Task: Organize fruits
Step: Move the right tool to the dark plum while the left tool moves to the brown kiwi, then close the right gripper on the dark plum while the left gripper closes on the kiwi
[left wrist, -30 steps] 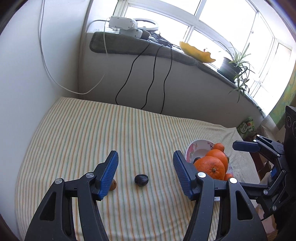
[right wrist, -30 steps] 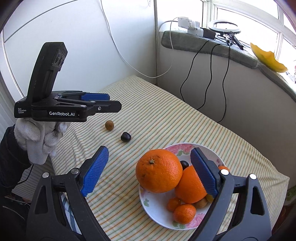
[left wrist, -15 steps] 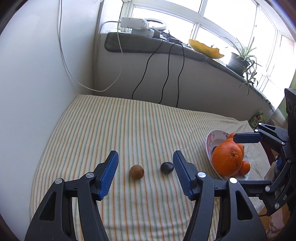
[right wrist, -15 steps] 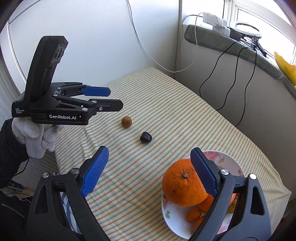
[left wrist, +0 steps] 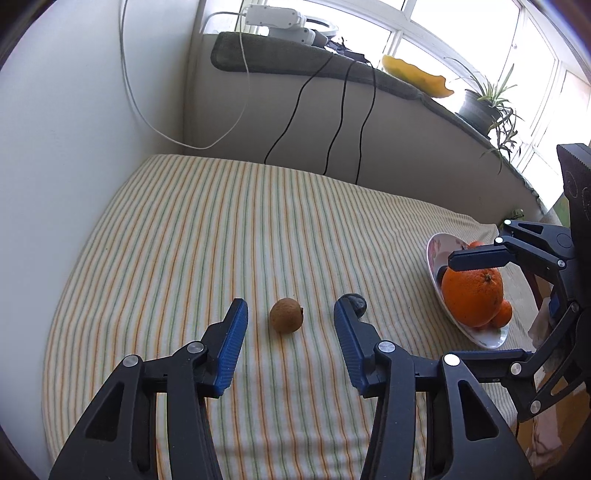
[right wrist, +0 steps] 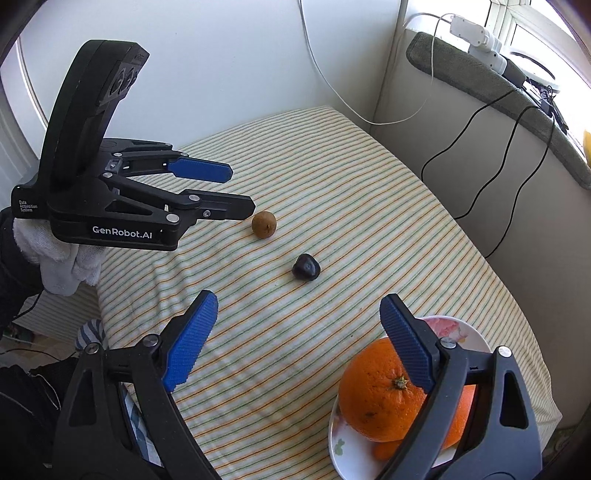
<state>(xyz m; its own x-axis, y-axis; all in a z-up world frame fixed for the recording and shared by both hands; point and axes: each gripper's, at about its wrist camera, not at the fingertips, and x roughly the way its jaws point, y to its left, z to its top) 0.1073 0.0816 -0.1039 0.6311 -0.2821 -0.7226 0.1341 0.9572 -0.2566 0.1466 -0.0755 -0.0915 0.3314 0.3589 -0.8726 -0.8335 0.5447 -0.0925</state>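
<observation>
A small brown fruit [left wrist: 286, 315] [right wrist: 264, 224] lies on the striped cloth [left wrist: 221, 229]. My left gripper [left wrist: 289, 308] [right wrist: 240, 190] hangs low over it with a finger on each side. Its jaws are closing, and the pads stand clear of the fruit. A dark plum-like fruit [right wrist: 306, 267] [left wrist: 357, 302] lies just right of it, partly behind the right finger in the left wrist view. My right gripper [right wrist: 297, 306] [left wrist: 448, 310] hovers between the dark fruit and the flowered plate [right wrist: 461, 332] [left wrist: 434, 254]; its jaws are closing slightly on nothing. A big orange [right wrist: 376, 395] [left wrist: 472, 295] tops the plate's pile.
Smaller oranges [left wrist: 502, 314] sit under the big one. White walls meet at the table's far left corner. The sill behind holds a power strip [left wrist: 277, 18], black cables [left wrist: 332, 122], a yellow dish [left wrist: 413, 75] and a potted plant [left wrist: 480, 107]. A gloved hand [right wrist: 62, 258] holds the left gripper.
The left gripper moved down and left until the brown fruit sat between its jaws, which have narrowed. The right gripper swung left, so the plate slid to its lower right.
</observation>
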